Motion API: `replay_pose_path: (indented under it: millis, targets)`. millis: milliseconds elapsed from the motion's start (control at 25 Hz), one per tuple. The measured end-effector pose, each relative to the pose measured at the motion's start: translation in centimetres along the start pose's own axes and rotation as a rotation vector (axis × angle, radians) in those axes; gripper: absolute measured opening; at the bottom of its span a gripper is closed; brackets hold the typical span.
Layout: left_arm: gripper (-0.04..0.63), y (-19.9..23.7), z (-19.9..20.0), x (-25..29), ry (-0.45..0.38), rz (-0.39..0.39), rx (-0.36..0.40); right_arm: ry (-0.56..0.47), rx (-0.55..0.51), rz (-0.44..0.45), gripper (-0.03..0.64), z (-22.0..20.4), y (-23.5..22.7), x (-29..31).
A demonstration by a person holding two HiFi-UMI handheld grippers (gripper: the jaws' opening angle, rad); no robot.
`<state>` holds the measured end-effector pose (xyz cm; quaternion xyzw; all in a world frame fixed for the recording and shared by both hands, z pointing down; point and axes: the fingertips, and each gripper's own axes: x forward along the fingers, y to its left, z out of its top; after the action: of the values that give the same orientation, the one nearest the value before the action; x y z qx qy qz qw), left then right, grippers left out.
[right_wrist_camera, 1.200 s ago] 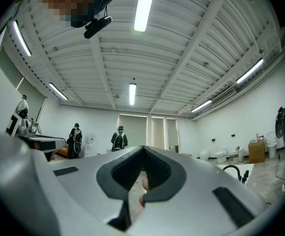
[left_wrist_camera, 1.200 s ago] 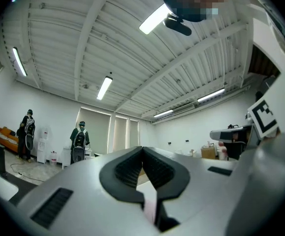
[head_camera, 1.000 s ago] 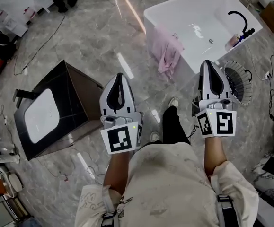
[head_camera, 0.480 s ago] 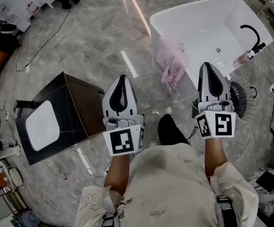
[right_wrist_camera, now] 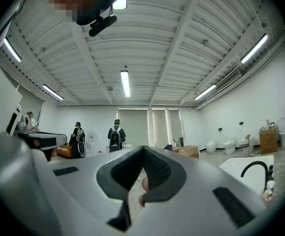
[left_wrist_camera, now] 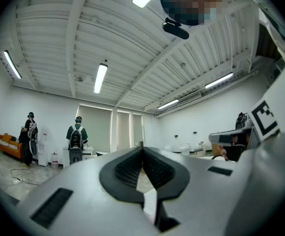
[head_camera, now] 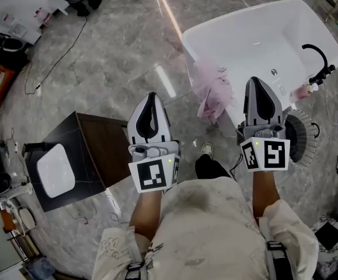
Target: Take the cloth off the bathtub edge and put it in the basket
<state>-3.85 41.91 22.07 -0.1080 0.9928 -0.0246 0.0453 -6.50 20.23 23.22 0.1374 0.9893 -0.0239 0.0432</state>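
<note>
Pink cloth (head_camera: pixel 213 92) slung over the bathtub (head_camera: pixel 244 45) rim, hanging down the outer wall, untouched. Left gripper (head_camera: pixel 150 98) and right gripper (head_camera: pixel 257 83) both clenched and empty, carried level, short of the cloth: likely approach only. Basket (head_camera: pixel 306 139) on the floor (head_camera: pixel 116 51) beside the tub, handy for the drop.

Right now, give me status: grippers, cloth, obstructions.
Left gripper and right gripper fingers shut, empty. Pink cloth draped over bathtub edge, untouched. Basket on floor beside it. Nothing in the way.
</note>
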Motion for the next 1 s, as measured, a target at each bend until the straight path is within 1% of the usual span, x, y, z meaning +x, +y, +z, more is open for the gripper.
replay_pose_path:
  millis: [160, 400, 800, 1000]
  targets:
    - [0.003, -1.9, -0.1, 3.4, -0.006, -0.013, 0.01, -0.002, 0.007, -0.001, -0.011, -0.4, -3.0, 2.1]
    - [0.003, -3.5, -0.7, 6.6, 0.008, -0.013, 0.016, -0.001, 0.013, 0.005, -0.011, -0.8, -5.7, 4.3]
    - [0.003, -2.0, -4.0, 11.0, 0.027, -0.032, 0.003, 0.038, -0.009, -0.005, -0.011, -4.0, -5.9, 8.6]
    - [0.003, -1.0, -6.1, 15.3, 0.04, -0.075, -0.011, 0.081, -0.03, -0.029, -0.011, -5.7, -6.2, 12.0]
